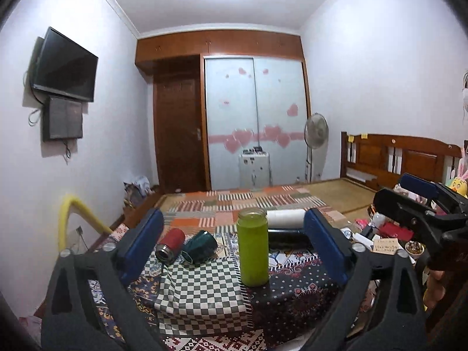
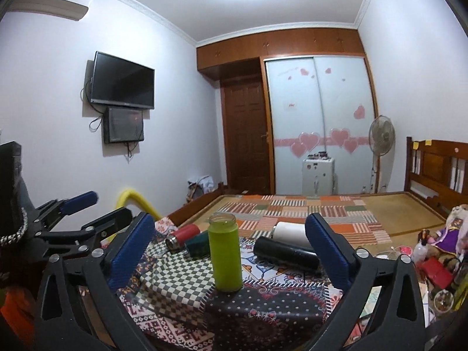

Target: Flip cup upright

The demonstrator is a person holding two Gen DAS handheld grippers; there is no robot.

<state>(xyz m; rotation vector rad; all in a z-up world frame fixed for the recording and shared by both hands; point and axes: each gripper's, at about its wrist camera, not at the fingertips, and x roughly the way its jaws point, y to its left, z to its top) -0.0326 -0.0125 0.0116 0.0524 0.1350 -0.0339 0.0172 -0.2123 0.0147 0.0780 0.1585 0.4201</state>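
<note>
A lime green cup (image 1: 253, 248) (image 2: 225, 253) stands upright on the patchwork cloth (image 1: 204, 295), its open mouth up. A red flask (image 1: 171, 244) (image 2: 182, 237), a dark green cup (image 1: 200, 245) (image 2: 198, 244), a black flask (image 1: 288, 235) (image 2: 285, 253) and a white cup (image 1: 285, 218) (image 2: 292, 229) lie on their sides behind it. My left gripper (image 1: 234, 242) is open and empty, its blue pads (image 1: 143, 242) either side of the green cup, short of it. My right gripper (image 2: 231, 251) is open and empty, likewise framing the cup.
The right gripper also shows at the right of the left wrist view (image 1: 424, 204); the left gripper shows at the left of the right wrist view (image 2: 73, 216). Clutter (image 2: 433, 263) lies at the right. A yellow tube (image 1: 73, 213) curves at the left. A bed (image 2: 321, 213) lies beyond.
</note>
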